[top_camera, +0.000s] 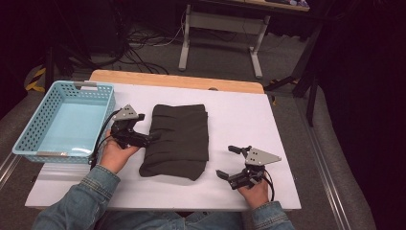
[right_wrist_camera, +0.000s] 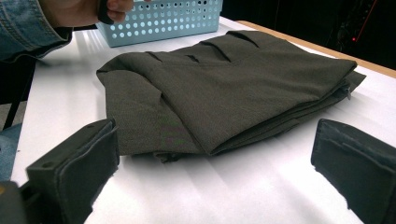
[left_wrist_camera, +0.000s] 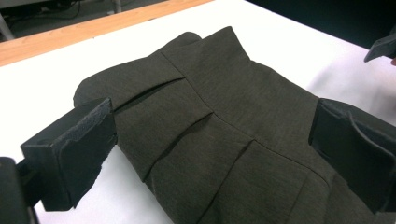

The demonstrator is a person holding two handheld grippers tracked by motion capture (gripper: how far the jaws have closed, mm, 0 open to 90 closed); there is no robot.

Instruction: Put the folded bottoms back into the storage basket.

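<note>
A folded dark grey-brown garment [top_camera: 177, 141] lies in the middle of the white table top [top_camera: 239, 110]. My left gripper [top_camera: 148, 128] is open at the garment's left edge, its jaws spread wide over the pleated cloth [left_wrist_camera: 219, 93] in the left gripper view. My right gripper [top_camera: 225, 161] is open too and sits on the table a little right of the garment's near right corner, apart from it. In the right gripper view the folded stack [right_wrist_camera: 224, 79] lies beyond the open jaws, with bare table between them.
A light blue perforated basket [top_camera: 67, 120] stands empty at the table's left edge, just behind the left hand [right_wrist_camera: 79, 11]. A wooden strip [top_camera: 177, 79] runs along the far edge. Desk legs [top_camera: 220, 38] and cables are on the floor behind.
</note>
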